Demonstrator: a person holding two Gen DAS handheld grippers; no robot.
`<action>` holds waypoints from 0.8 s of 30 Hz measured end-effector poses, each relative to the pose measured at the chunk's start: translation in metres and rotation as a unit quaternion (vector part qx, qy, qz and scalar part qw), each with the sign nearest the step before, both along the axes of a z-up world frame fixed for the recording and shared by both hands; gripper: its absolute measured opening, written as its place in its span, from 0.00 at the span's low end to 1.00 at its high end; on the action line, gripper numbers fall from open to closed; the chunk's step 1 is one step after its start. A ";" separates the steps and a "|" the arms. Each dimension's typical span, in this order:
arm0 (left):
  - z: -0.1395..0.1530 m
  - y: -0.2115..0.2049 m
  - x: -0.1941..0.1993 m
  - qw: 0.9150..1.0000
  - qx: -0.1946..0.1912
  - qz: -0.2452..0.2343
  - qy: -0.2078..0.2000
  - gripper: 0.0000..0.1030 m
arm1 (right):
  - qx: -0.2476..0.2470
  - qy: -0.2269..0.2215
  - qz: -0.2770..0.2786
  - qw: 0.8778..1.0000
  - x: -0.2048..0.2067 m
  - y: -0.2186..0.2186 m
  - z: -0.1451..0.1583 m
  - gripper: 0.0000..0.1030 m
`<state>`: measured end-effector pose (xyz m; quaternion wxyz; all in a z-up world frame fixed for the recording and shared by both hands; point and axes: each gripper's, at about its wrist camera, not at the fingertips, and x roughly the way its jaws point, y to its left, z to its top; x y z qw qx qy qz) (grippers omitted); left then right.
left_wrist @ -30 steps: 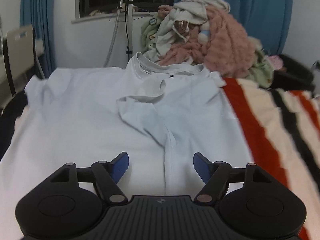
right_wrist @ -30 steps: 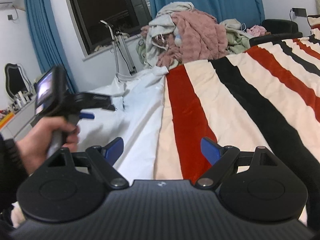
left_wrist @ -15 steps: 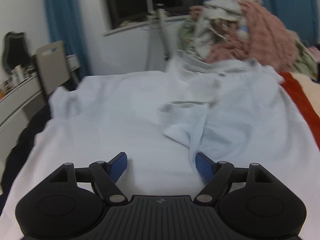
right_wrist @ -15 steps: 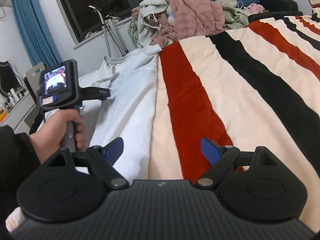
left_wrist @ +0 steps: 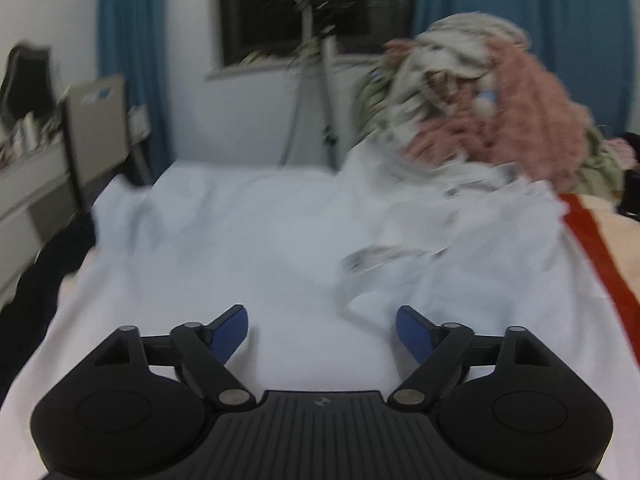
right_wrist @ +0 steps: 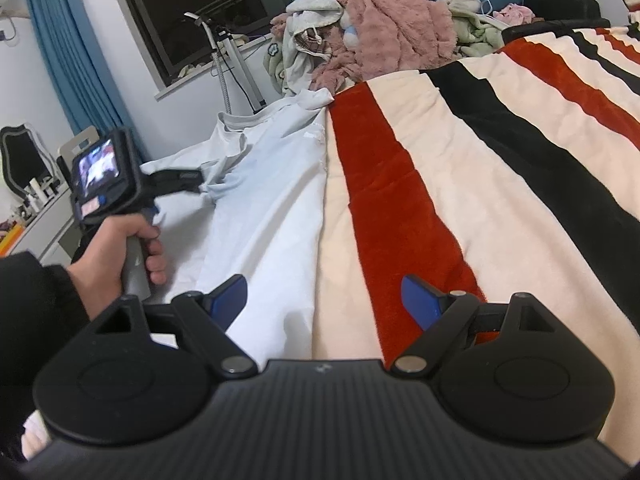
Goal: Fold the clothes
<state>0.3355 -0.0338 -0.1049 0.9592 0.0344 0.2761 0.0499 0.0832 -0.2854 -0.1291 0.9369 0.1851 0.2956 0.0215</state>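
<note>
A pale blue T-shirt (left_wrist: 248, 240) lies spread on the bed, its right sleeve (left_wrist: 384, 272) folded in over the chest. In the blurred left wrist view my left gripper (left_wrist: 322, 330) hovers low over the shirt's lower middle, its jaws opening with nothing between them. In the right wrist view the same shirt (right_wrist: 264, 200) lies left of centre, collar (right_wrist: 256, 118) at the far end. My right gripper (right_wrist: 324, 300) stands open over the shirt's right edge where it meets the striped blanket (right_wrist: 460, 152), gripping nothing. A hand (right_wrist: 128, 248) holds the left gripper's handle over the shirt.
A heap of unfolded clothes (right_wrist: 372, 36), pink and beige, sits at the head of the bed. A grey metal stand (left_wrist: 312, 92) rises before the dark window. A chair (left_wrist: 98, 132) and a desk with small items (right_wrist: 36, 208) stand to the left, beside blue curtains.
The left gripper has swung left and sunk nearer the shirt, so the folded sleeve now lies right of it; its jaws stand wider. The right gripper dipped slightly towards the blanket and stayed open.
</note>
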 end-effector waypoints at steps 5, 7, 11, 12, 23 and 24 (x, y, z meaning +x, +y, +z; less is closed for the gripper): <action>-0.009 -0.045 0.013 0.996 0.085 -0.030 0.000 0.88 | -0.004 0.009 0.005 1.000 0.003 0.004 -0.004 0.83; -0.019 -0.052 0.025 0.993 0.113 -0.027 0.015 0.88 | -0.005 0.013 0.004 1.000 0.005 0.004 -0.006 0.83; -0.027 -0.040 0.042 0.990 0.136 0.034 0.024 0.89 | -0.008 0.021 0.003 1.000 0.010 0.005 -0.011 0.83; -0.026 -0.032 0.044 0.989 0.134 0.050 0.028 0.89 | -0.009 0.022 0.004 1.000 0.012 0.006 -0.012 0.83; 0.020 0.031 -0.020 0.995 0.074 0.070 -0.017 0.93 | -0.020 0.006 0.002 1.000 0.012 0.006 -0.011 0.83; 0.026 0.034 -0.033 0.996 0.060 0.058 -0.019 0.93 | -0.021 0.002 0.001 1.000 0.011 0.006 -0.010 0.83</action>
